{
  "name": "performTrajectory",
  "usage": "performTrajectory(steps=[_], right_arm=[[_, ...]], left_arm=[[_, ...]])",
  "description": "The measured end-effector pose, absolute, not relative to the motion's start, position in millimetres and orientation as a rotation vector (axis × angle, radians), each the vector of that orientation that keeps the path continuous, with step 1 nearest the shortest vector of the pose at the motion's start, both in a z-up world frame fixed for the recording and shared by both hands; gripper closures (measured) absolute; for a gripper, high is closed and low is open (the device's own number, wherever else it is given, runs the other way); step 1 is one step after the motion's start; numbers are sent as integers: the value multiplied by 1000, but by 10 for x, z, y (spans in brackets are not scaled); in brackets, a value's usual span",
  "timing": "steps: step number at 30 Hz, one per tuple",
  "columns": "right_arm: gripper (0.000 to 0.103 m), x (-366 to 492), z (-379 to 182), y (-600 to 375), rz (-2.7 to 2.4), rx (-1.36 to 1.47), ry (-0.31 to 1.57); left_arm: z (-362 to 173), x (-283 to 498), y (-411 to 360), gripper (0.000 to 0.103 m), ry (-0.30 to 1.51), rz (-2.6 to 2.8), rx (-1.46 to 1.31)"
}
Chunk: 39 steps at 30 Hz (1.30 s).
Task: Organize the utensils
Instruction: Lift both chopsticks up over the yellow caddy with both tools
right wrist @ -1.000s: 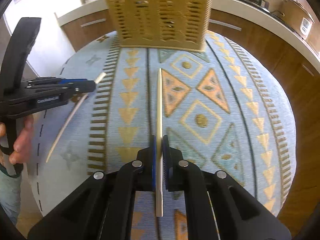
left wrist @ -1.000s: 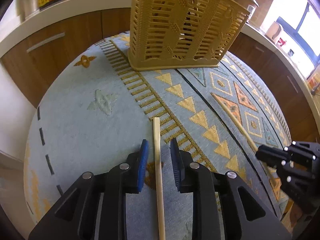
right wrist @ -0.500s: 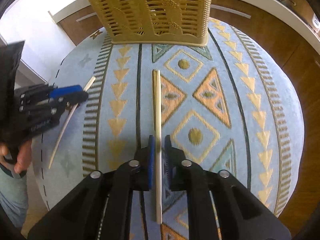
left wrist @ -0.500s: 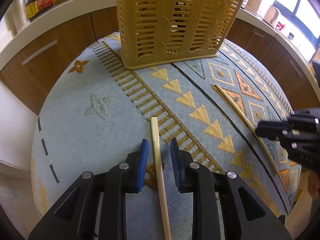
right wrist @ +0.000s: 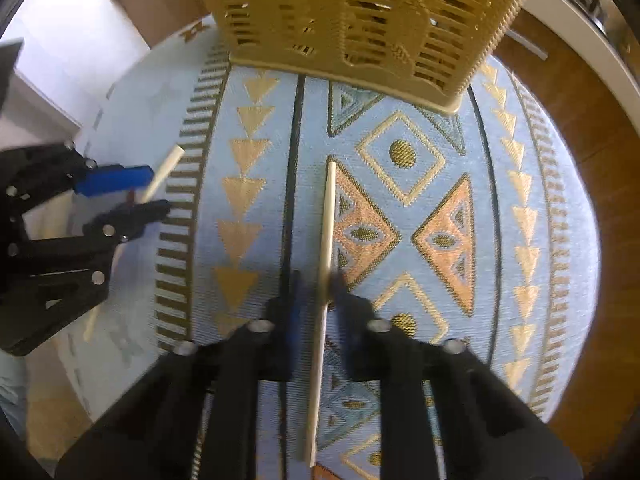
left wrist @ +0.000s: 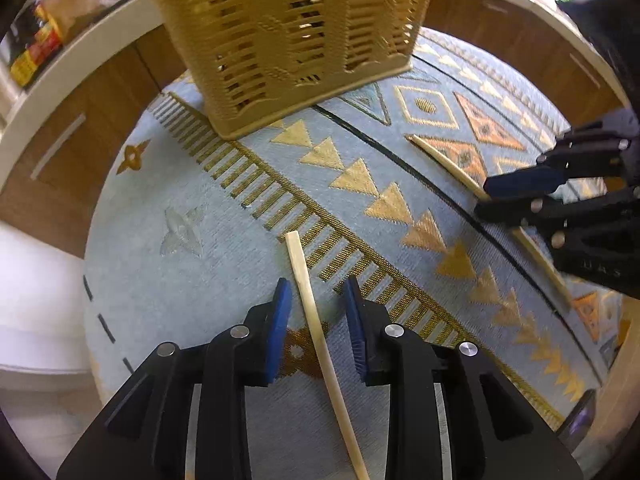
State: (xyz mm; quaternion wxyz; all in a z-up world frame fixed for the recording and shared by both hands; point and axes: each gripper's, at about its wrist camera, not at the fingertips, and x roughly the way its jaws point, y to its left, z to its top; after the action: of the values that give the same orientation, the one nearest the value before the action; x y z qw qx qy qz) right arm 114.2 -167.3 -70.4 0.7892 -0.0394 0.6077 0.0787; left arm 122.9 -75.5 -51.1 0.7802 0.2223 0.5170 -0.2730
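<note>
Two pale wooden chopsticks lie on a round table with a patterned blue cloth (left wrist: pixel 168 184). My left gripper (left wrist: pixel 316 292) is open, its blue pads on either side of one chopstick (left wrist: pixel 316 320) without touching it. My right gripper (right wrist: pixel 314 284) is open around the other chopstick (right wrist: pixel 326 216), which lies flat on the cloth. A tan slotted utensil basket (left wrist: pixel 288 28) stands at the far side of the table; it also shows in the right wrist view (right wrist: pixel 360 12). Each gripper shows in the other's view: the right one (left wrist: pixel 516 196) and the left one (right wrist: pixel 136 192).
Wooden cabinets with a white countertop (left wrist: pixel 80 60) curve around behind the table. Bottles (left wrist: pixel 32 44) stand on the counter at the far left. The table's edge drops to the floor on all sides.
My right gripper has opened, and its chopstick now lies loose between the jaws. Both grippers have moved closer to the basket. The left gripper stays open around its chopstick.
</note>
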Motion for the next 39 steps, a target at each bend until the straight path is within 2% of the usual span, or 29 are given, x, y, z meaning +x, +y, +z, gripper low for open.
performTrajectory(steps=[4,8,14,26,33,39], right_arm=[[99,1156,-703,-1670,174,-63,1305],[99,1064,-663,-1780,216,-23,1259],[99,759,-359,-1906,288,29,1085],[99,262,535,-1981,301,106,560],[99,452,983,-1952,256,102,334],[99,812,1304,-1964,235,78,215]], left_arm=[[-510,1185,-768,99,1088,-575,481],[-502,1177,-666,100,1064,-586,373],[-253,1140,-339,99,945,-604,127],[759,911,-55,99,453,-419,-167],[1281,926,-195,99,200,-347,-263],[1591,1150,-385,99,68,-339,-287]])
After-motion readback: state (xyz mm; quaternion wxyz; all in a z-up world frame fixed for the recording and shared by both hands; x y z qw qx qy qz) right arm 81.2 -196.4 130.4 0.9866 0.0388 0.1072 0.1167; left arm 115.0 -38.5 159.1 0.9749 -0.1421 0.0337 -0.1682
